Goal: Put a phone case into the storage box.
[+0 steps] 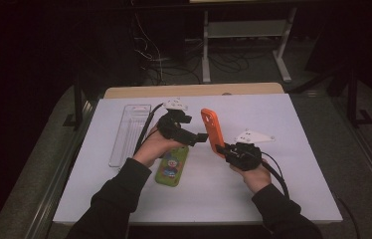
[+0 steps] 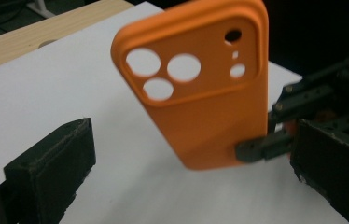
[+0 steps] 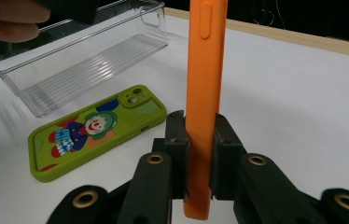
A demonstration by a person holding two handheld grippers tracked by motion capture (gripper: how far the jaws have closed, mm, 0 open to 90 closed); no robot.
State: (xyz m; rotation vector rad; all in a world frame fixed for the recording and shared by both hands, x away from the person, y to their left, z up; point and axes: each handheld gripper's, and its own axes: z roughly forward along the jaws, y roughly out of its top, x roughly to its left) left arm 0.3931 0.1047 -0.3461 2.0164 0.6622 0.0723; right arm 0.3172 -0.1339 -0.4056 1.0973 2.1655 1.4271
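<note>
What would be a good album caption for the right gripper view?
Right gripper clamps an upright orange phone case above a white table, beside a green cartoon case and clear tray.

No legible text anywhere (lettering beside the clown on the green phone case [image 3: 95, 133] too blurred)

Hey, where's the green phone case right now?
In the high view the green phone case lies flat on the white table, left of centre, under the left gripper, right of the clear tray.
</note>
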